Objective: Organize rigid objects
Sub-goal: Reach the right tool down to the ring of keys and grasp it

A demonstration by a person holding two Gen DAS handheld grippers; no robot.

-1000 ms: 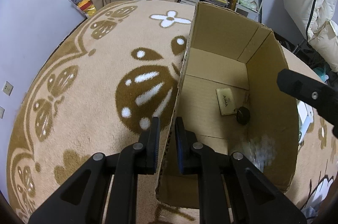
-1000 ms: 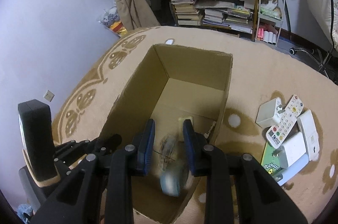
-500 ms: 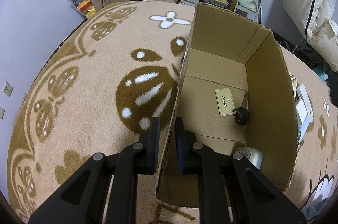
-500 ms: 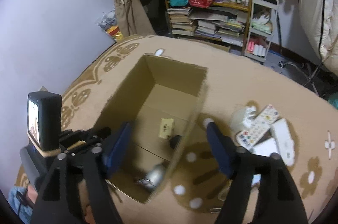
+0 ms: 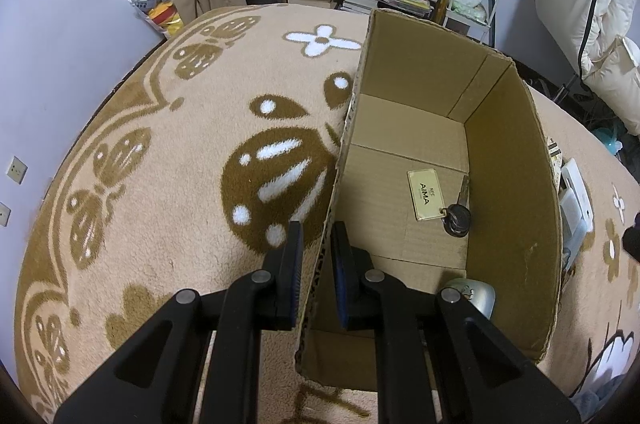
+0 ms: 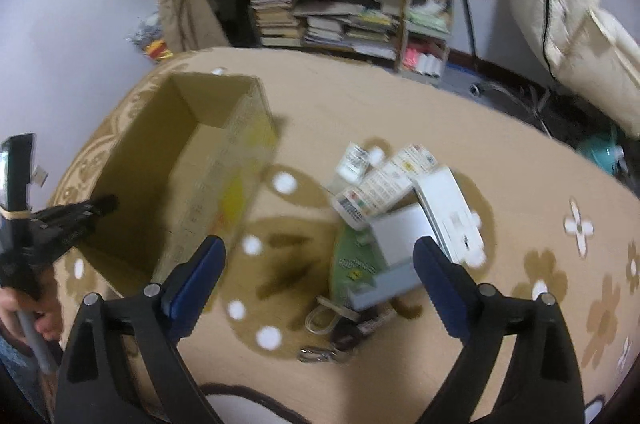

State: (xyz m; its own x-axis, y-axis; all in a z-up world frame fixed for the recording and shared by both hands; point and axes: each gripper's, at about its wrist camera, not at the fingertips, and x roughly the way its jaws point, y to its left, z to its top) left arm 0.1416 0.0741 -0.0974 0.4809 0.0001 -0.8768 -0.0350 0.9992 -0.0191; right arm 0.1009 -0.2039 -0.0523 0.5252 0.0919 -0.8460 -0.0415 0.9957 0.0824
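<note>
Left fingers (image 5: 316, 256) pinch the corrugated cardboard box (image 5: 516, 192) wall; right fingers (image 6: 320, 276), just opened wide, hold nothing.

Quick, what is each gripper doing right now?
Left gripper: shut on the cardboard box wall.
Right gripper: open, jaws have just been opening, nothing between them.

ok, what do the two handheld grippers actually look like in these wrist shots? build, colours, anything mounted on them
Both are matte black plastic two-finger grippers. The left gripper and right gripper have angular cut-out linkage arms with silver round pivot pins and flat fingers faced with ridged blue pads. In the right wrist view the left unit carries an upright black phone-like device strapped on with a tan band. No cables or sleeves are visible.
</note>
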